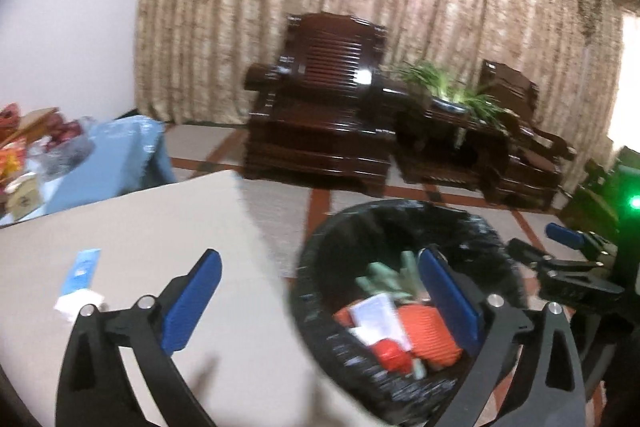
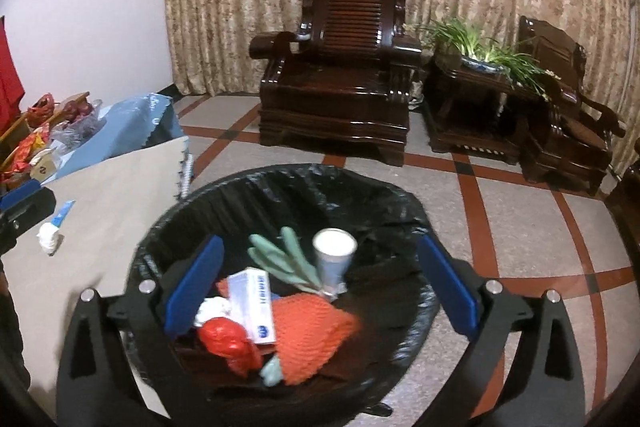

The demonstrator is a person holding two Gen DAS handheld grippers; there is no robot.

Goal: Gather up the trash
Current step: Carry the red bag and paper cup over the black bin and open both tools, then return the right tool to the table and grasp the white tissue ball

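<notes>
A round trash bin with a black liner stands on the floor beside a beige table. In it lie an orange knitted carrot, a white box, a red crumpled piece, a white paper cup and crumpled paper. My right gripper is open and empty, above the bin. My left gripper is open and empty, straddling the table edge and the bin. A blue-and-white wrapper with a white crumpled tissue lies on the table, left of my left gripper.
Dark wooden armchairs and a side table with a potted plant stand before the curtain. A blue-covered table with bags and boxes is at far left. The floor has red tile lines.
</notes>
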